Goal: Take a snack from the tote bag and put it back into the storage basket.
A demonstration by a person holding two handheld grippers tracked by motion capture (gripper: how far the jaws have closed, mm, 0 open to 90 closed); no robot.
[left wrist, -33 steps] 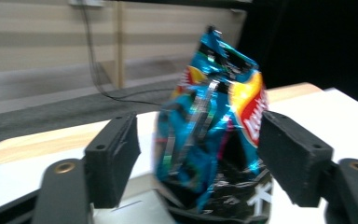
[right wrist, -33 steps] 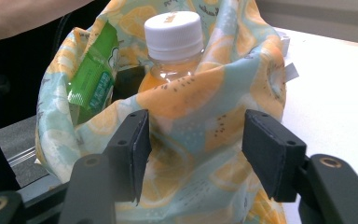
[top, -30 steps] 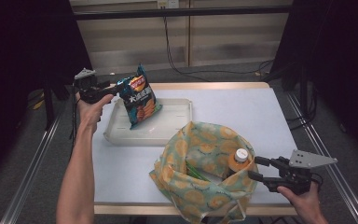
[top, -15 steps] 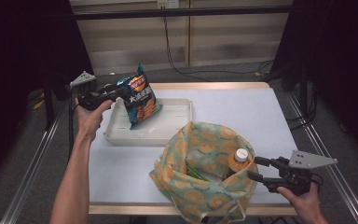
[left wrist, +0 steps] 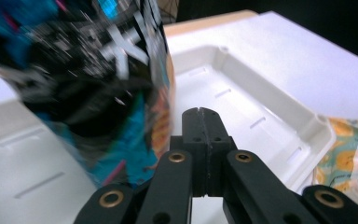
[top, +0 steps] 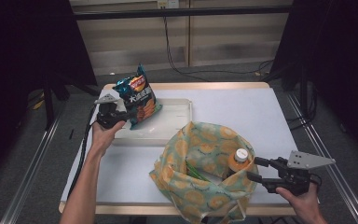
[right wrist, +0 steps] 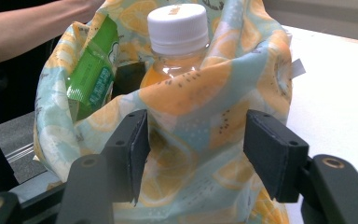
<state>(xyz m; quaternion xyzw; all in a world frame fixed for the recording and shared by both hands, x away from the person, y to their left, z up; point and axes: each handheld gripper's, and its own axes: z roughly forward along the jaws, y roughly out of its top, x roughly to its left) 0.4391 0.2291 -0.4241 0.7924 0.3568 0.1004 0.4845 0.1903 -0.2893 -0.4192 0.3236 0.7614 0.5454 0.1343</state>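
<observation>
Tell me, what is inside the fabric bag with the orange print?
Inside the fabric bag stand an orange bottle with a white cap and a green packet. The cloth hides the bottle's lower part and anything beneath.

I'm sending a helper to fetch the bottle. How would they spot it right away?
Start at the lemon-print cloth bag at the near edge of the white table. The bottle stands inside on the bag's right side, in front of the right gripper. It alone has a white cap and orange drink.
</observation>
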